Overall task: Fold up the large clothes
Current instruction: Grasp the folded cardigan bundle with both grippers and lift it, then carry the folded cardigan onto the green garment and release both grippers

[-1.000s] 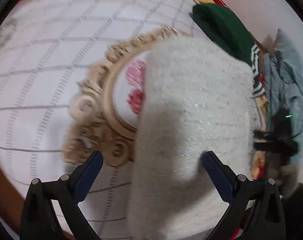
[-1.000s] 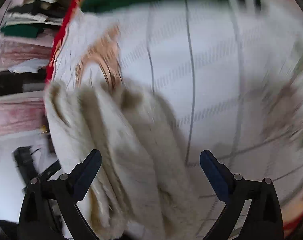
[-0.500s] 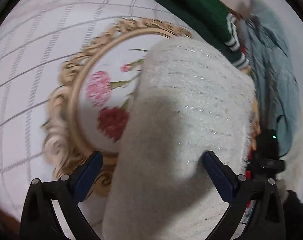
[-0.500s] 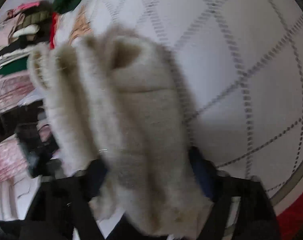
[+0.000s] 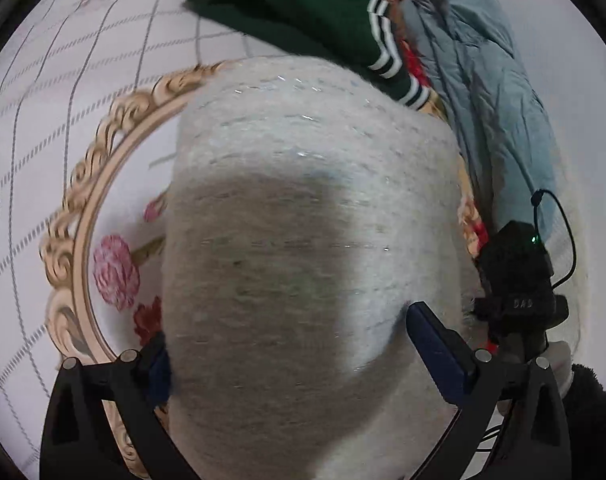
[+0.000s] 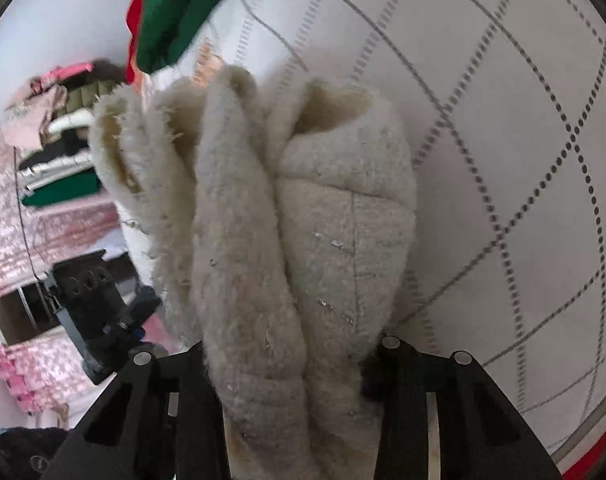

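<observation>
The right gripper [image 6: 299, 364] is clamped on the thick folded edge of a cream fuzzy sweater [image 6: 287, 220]. The left gripper [image 5: 291, 344] is spread wide, the sweater [image 5: 311, 240] bulging between its fingers. Beneath lies a white patterned blanket [image 5: 63, 92]; beyond, a green garment [image 5: 295, 4] is seen.

Right hand-held gripper [image 6: 293, 364] clamped tight on fabric, left hand-held gripper [image 5: 291, 344] spread wide around it.

Black left gripper [image 5: 291, 356] frame, blue pads [image 5: 435, 340], silver screws.
</observation>
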The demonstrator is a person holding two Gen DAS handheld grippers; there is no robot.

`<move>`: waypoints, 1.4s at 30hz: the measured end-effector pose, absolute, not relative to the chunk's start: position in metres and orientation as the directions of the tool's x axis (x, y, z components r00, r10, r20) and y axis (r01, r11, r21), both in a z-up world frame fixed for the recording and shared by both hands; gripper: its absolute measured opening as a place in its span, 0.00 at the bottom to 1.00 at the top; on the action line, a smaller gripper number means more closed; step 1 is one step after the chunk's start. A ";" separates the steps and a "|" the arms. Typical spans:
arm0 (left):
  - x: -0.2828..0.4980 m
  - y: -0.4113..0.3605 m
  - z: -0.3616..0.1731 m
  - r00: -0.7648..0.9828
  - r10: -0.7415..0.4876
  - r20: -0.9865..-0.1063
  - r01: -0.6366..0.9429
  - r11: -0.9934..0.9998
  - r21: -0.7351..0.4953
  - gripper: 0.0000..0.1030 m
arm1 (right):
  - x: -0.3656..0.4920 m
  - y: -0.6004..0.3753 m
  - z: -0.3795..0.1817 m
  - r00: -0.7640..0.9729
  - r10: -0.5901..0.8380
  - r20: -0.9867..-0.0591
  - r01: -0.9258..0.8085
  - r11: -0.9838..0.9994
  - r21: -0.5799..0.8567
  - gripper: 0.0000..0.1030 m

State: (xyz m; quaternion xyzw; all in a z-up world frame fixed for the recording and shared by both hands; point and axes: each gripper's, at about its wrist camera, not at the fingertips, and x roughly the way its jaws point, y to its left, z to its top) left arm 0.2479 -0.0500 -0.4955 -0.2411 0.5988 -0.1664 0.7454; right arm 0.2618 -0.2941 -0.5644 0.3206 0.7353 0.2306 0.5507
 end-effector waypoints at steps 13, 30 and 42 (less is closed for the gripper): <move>0.361 -0.035 -0.392 0.281 -0.526 -0.803 0.069 0.845 -0.530 0.99 | 0.359 -0.291 -0.457 0.012 0.777 -0.629 0.208 0.613 0.762 0.37; 0.626 -0.040 -0.440 0.238 -0.419 -0.876 0.126 0.908 -0.400 0.99 | 0.697 -0.287 -0.482 0.098 0.737 -0.669 0.265 0.629 0.731 0.37; 0.615 -0.033 -0.440 0.317 -0.241 -0.917 0.087 0.970 -0.225 0.99 | 0.699 -0.291 -0.483 0.083 0.346 -0.935 0.116 0.928 0.354 0.76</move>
